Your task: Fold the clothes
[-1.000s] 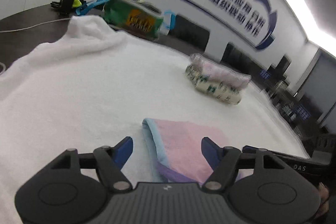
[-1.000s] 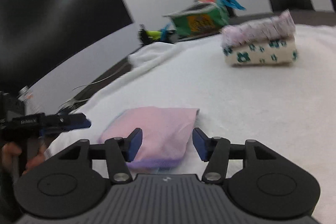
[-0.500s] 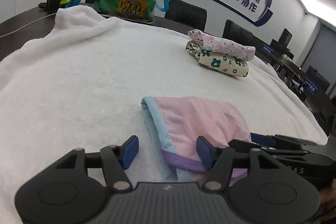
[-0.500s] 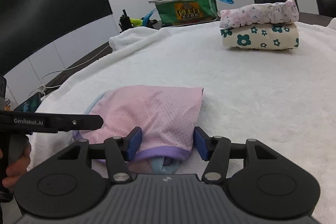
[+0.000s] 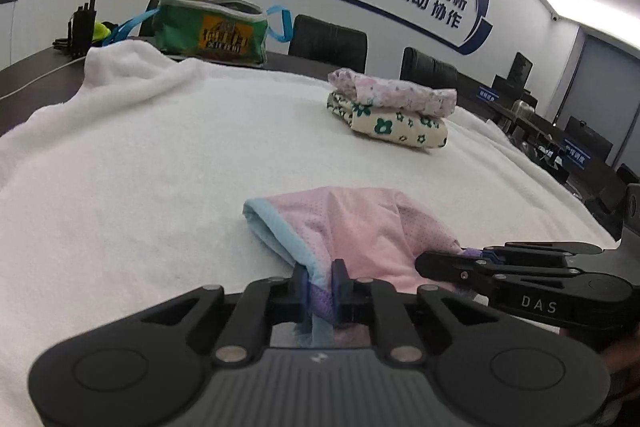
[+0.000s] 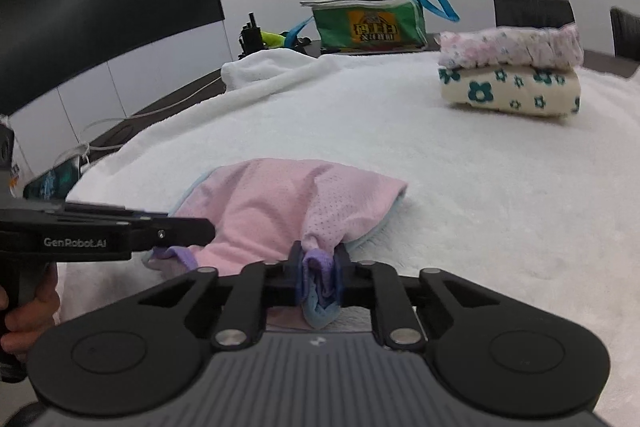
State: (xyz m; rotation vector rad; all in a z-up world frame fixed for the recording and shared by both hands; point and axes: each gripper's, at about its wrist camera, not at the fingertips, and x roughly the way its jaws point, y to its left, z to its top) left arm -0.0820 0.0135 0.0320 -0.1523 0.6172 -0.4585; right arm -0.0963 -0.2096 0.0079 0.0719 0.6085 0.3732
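Note:
A small pink mesh garment (image 5: 352,227) (image 6: 280,203) with light-blue and purple trim lies on the white towel (image 5: 140,167) (image 6: 460,167) near its front edge. My left gripper (image 5: 320,285) is shut on the garment's near left corner, pinching purple and blue trim. My right gripper (image 6: 318,273) is shut on the near right corner, with the cloth bunched between its fingers. Each gripper shows in the other's view: the right gripper (image 5: 476,259) at the garment's right edge, the left gripper (image 6: 168,223) at its left edge, held by a hand (image 6: 24,311).
Two folded floral garments (image 5: 392,115) (image 6: 508,75) are stacked at the far right of the towel. A green bag (image 5: 212,31) (image 6: 368,23) with blue straps stands behind the towel, beside dark gear (image 5: 82,27). Black chairs (image 5: 328,43) line the wall.
Both grippers were open around the garment's near edge; now each has shut on a corner and the cloth has bunched up there.

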